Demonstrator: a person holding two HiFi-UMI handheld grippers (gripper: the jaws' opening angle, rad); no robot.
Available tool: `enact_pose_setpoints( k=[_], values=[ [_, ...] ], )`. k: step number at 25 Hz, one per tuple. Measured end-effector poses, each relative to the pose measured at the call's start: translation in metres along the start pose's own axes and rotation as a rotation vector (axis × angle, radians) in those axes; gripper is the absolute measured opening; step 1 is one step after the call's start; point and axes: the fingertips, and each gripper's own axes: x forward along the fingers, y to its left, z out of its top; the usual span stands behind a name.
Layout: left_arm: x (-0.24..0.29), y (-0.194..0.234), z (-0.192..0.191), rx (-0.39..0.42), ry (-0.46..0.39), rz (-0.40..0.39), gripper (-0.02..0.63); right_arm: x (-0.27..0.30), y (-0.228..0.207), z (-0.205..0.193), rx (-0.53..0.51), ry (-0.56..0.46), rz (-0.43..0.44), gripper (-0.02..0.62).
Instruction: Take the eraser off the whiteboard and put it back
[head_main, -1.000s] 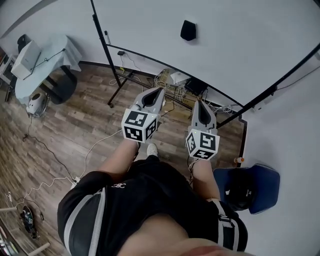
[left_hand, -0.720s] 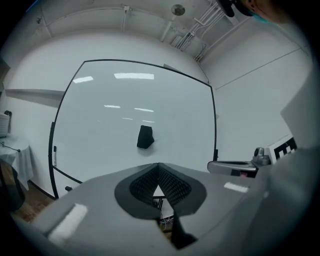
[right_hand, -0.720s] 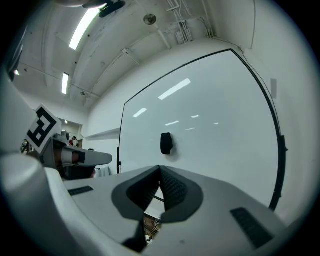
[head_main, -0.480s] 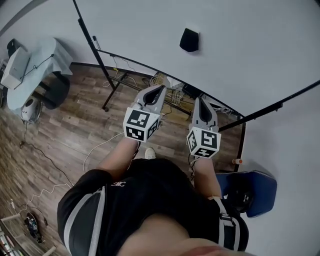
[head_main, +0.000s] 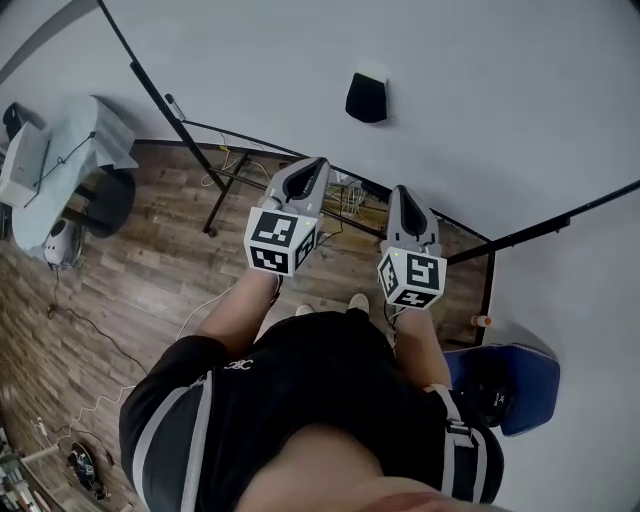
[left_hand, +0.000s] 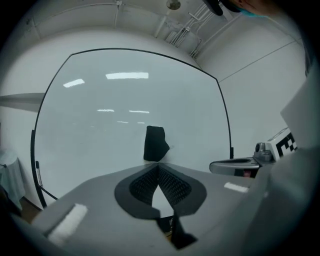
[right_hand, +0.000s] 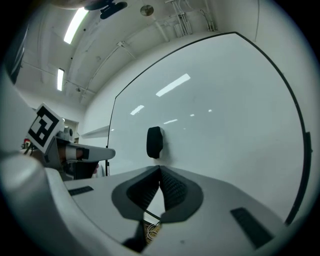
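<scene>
Head view: the black eraser (head_main: 366, 98) sits on the whiteboard (head_main: 480, 110) in the upper middle of the frame, above and between the left gripper (head_main: 316, 164) and the right gripper (head_main: 401, 191), apart from both. In the left gripper view the jaws are clenched tip to tip on nothing, with the eraser just above their tips. The right gripper view shows the same.

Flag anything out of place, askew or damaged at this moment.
Nothing stands out. The eraser clings upright to the whiteboard; the left claw and right claw are shut, empty and short of it.
</scene>
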Motion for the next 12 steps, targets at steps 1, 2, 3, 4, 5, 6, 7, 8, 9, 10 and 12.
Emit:
enact_pose_setpoints(
  k=[1, 2, 3, 4, 5, 6, 7, 8, 9, 10, 12],
  values=[
    [0.006, 0.001, 0.001, 0.002, -0.002, 0.008, 0.008, 0.005, -0.005, 0.000, -0.004, 0.001, 0.008, 0.005],
    [0.010, 0.002, 0.003, 0.001, -0.005, 0.015, 0.008, 0.009, -0.008, 0.000, -0.008, 0.003, 0.017, 0.005],
    [0.014, 0.003, 0.005, 0.001, -0.007, 0.020, 0.008, 0.013, -0.010, 0.001, -0.011, 0.005, 0.025, 0.005],
    [0.018, 0.005, 0.008, 0.001, -0.010, 0.025, 0.008, 0.016, -0.011, 0.002, -0.014, 0.004, 0.030, 0.005],
    [0.023, 0.007, 0.010, 0.000, -0.012, 0.029, 0.008, 0.018, -0.014, 0.004, -0.015, 0.001, 0.034, 0.005],
    [0.030, 0.008, 0.013, -0.001, -0.016, 0.035, 0.008, 0.020, -0.018, 0.005, -0.015, -0.001, 0.036, 0.005],
    [0.036, 0.009, 0.016, -0.001, -0.020, 0.045, 0.008, 0.023, -0.023, 0.005, -0.014, -0.002, 0.037, 0.005],
    [0.042, 0.009, 0.019, 0.001, -0.026, 0.060, 0.008, 0.025, -0.029, 0.004, -0.012, 0.000, 0.037, 0.005],
    [0.047, 0.010, 0.022, 0.004, -0.034, 0.075, 0.008, 0.028, -0.035, 0.004, -0.009, 0.001, 0.036, 0.005],
    [0.052, 0.010, 0.026, 0.009, -0.043, 0.088, 0.007, 0.029, -0.041, 0.003, -0.006, 0.001, 0.035, 0.005],
    [0.061, 0.008, 0.032, 0.024, -0.055, 0.094, 0.023, 0.030, -0.051, 0.005, 0.000, -0.004, 0.030, 0.005]
  ],
)
